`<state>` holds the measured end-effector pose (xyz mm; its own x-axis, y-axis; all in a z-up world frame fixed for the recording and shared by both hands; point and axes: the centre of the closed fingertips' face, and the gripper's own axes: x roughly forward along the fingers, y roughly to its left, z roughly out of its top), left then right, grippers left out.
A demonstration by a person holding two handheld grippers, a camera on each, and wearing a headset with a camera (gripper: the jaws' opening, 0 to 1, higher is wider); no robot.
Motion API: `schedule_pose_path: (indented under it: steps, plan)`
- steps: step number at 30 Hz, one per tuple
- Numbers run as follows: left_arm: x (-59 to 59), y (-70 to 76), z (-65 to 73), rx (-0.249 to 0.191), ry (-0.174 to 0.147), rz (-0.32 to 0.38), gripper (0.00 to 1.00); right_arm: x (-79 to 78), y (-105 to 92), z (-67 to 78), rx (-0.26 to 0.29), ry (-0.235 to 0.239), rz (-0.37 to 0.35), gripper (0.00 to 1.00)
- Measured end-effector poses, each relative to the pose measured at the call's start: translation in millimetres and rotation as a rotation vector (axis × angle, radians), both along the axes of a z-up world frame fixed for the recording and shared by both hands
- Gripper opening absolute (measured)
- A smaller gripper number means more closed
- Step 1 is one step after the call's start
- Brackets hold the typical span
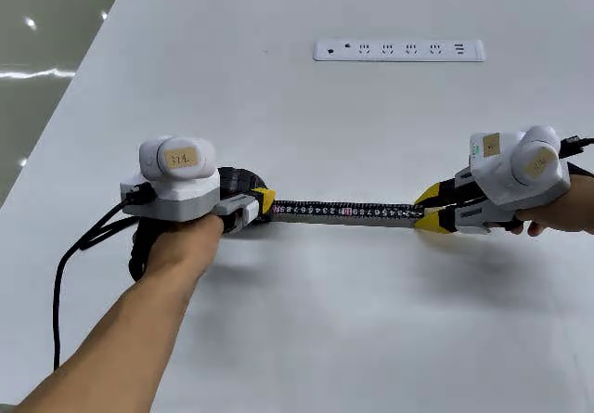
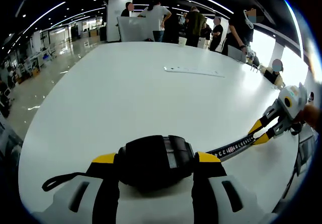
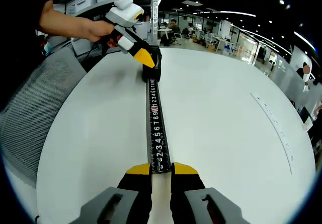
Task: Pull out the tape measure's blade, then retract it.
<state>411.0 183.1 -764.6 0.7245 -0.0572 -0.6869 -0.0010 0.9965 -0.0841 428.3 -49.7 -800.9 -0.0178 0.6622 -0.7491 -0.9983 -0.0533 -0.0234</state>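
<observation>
The black tape measure case (image 1: 243,188) sits on the white table, and my left gripper (image 1: 260,201) is shut on it; in the left gripper view the case (image 2: 155,159) lies between the yellow-tipped jaws. Its dark numbered blade (image 1: 345,212) runs out to the right, low over the table. My right gripper (image 1: 430,209) is shut on the blade's free end, which in the right gripper view (image 3: 160,169) sits between the yellow tips. The blade (image 3: 155,128) stretches away from there to the case (image 3: 152,68) and the left gripper (image 3: 146,58).
A white power strip (image 1: 399,50) lies flat at the far side of the table. A black cable (image 1: 70,264) trails from the left gripper toward the table's near left edge. People stand beyond the table's far end (image 2: 171,20). A mesh chair (image 3: 30,113) stands beside the table.
</observation>
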Motion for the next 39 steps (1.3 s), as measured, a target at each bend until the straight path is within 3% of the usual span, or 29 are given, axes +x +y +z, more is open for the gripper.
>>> schedule_pose_path:
  steps: [39]
  plan:
    - [0.2,0.9,-0.3,-0.016,0.010,-0.001,0.53,-3.9,34.3,0.5,0.024,0.003,0.022,0.10]
